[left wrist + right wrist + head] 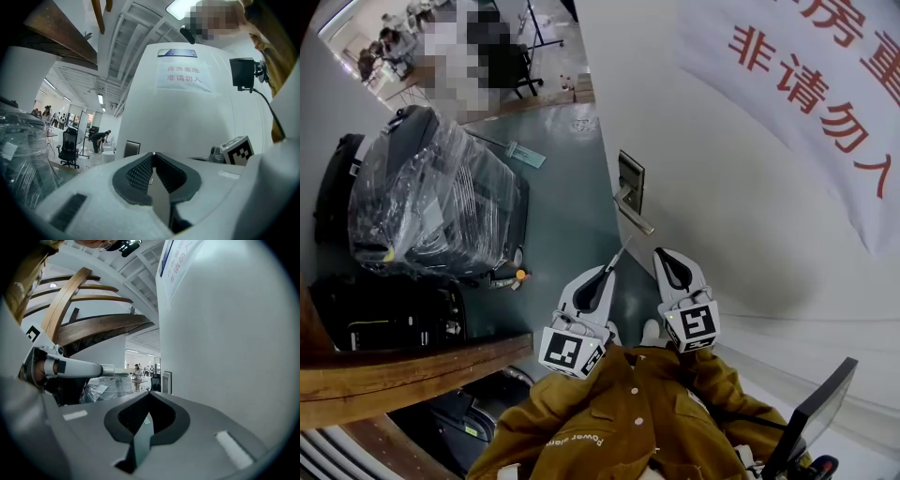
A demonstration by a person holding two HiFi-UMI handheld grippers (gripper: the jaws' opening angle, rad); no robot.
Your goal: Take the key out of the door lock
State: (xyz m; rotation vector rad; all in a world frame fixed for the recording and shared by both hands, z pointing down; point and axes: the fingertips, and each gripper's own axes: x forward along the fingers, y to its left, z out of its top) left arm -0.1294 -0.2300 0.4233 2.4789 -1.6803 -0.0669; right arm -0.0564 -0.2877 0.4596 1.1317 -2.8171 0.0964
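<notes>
The white door (741,234) carries a metal lock plate (630,187) with a lever handle (635,219). My left gripper (607,273) hangs just below the handle, jaws nearly together. A thin metal piece that looks like the key (619,253) sticks out of its tips, clear of the lock. My right gripper (662,253) is beside it near the door face, shut and empty. The lock plate (131,148) shows ahead in the left gripper view, and as the plate (167,382) in the right gripper view. The key itself is barely visible in the left gripper view.
A black case wrapped in clear plastic (431,202) stands on the floor to the left. A curved wooden beam (403,370) crosses the lower left. A banner with red lettering (825,84) hangs on the door. People and an office chair (69,147) are far off.
</notes>
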